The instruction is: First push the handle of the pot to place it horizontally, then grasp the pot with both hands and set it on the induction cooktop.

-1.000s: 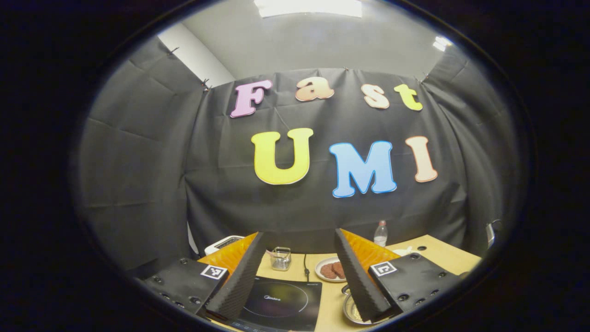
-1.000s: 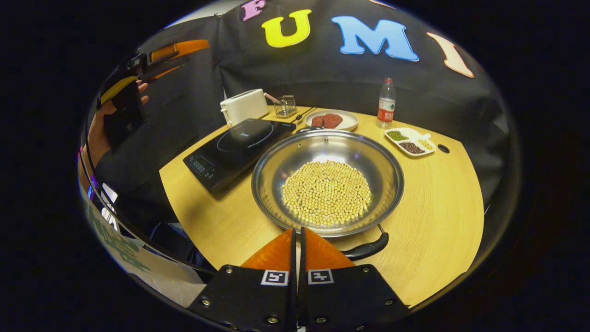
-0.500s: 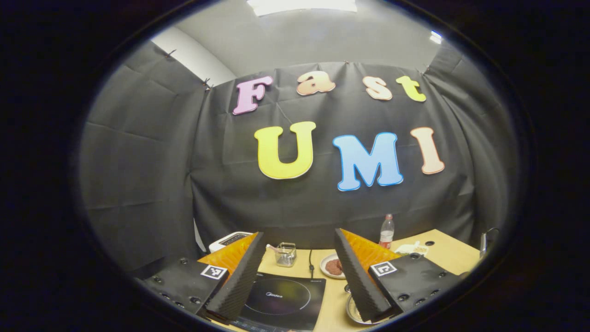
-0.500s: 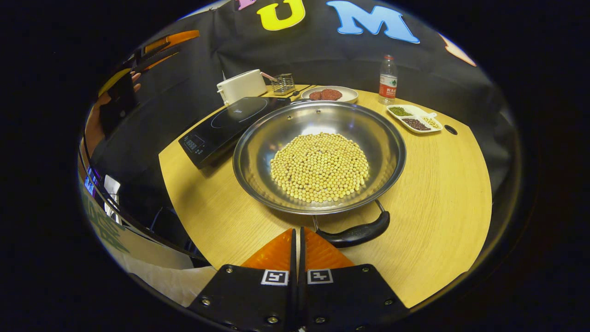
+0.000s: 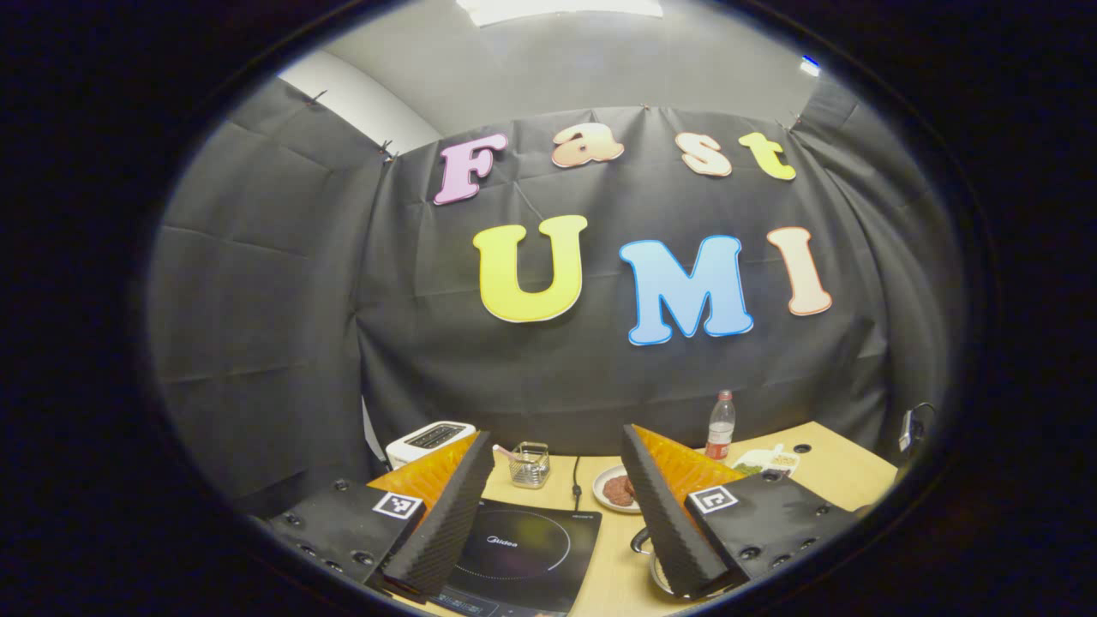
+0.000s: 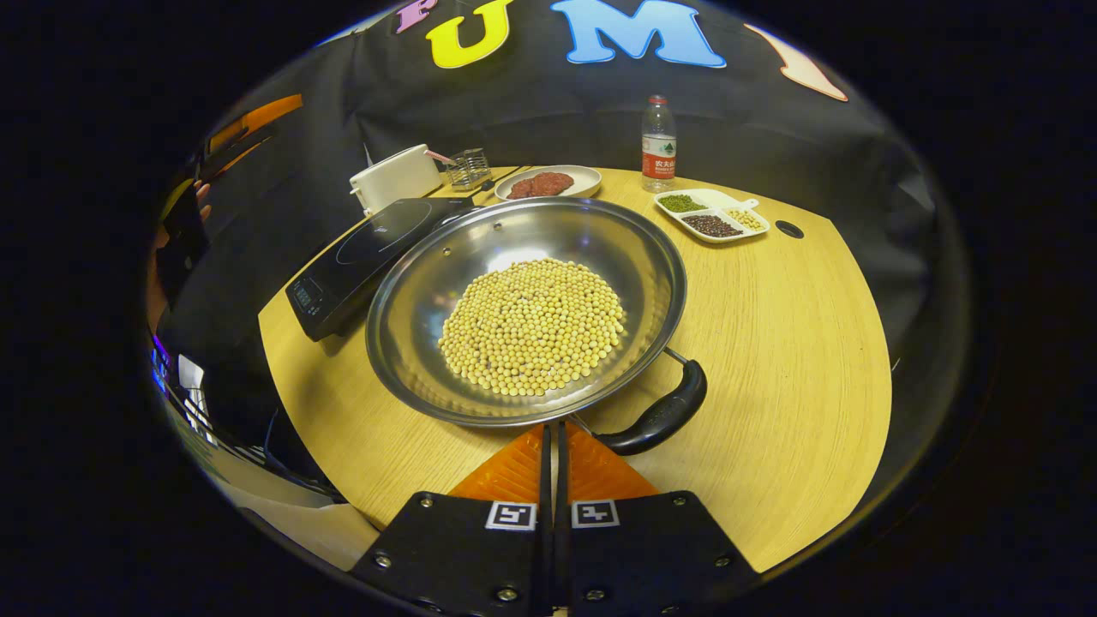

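Up front of the left claw, whose fingers are spread wide with nothing between them, the flat glossy induction cooktop lies just ahead and below on the wooden surface. A sliver of the pot shows past the right-hand finger. Farther ahead sit a white toaster, a small wire basket, a plate of something reddish and a plastic bottle.

Over in the right gripper view, the right claw has its fingers pressed together, tips right at the near rim of the pot, just left of the black handle. The handle looks smooth and curved, on thin wire struts, angling off to the right. The pot is a wide shallow steel pan, shiny, heaped with round yellow beans, and it sits just right of the cooktop.

I'd guess it's stiff and fairly heavy with that load, slick on the metal, and the beans would roll if tipped. Best grip: the handles, kept level.
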A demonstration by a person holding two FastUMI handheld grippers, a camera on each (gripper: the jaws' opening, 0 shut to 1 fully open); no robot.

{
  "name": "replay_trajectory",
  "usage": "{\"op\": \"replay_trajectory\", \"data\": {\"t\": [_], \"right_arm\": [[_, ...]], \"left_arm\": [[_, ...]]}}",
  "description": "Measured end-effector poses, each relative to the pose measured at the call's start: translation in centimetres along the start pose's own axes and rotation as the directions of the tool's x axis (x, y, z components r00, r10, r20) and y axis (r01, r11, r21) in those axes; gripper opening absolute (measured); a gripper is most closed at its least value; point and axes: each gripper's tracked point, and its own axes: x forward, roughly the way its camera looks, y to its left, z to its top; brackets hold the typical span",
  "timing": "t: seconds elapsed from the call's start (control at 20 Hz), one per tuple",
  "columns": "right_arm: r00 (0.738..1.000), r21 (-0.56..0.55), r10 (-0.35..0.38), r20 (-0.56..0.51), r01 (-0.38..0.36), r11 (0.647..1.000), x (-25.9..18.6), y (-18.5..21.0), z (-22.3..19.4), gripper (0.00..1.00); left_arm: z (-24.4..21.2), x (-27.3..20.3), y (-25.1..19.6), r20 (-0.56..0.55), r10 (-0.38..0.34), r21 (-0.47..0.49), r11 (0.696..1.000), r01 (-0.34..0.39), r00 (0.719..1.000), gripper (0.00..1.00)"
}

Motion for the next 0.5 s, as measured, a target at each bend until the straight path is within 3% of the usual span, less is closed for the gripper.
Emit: {"op": "replay_trajectory", "data": {"t": [0.5], "right_arm": [[0.996, -0.029, -0.083, 0.012, 0.084, 0.996, 1.1, -4.8, 1.3, 0.01]], "left_arm": [[-1.5, -0.1, -0.9, -0.032, 0.03, 0.006, 1.0, -0.029, 0.999, 0.97]]}}
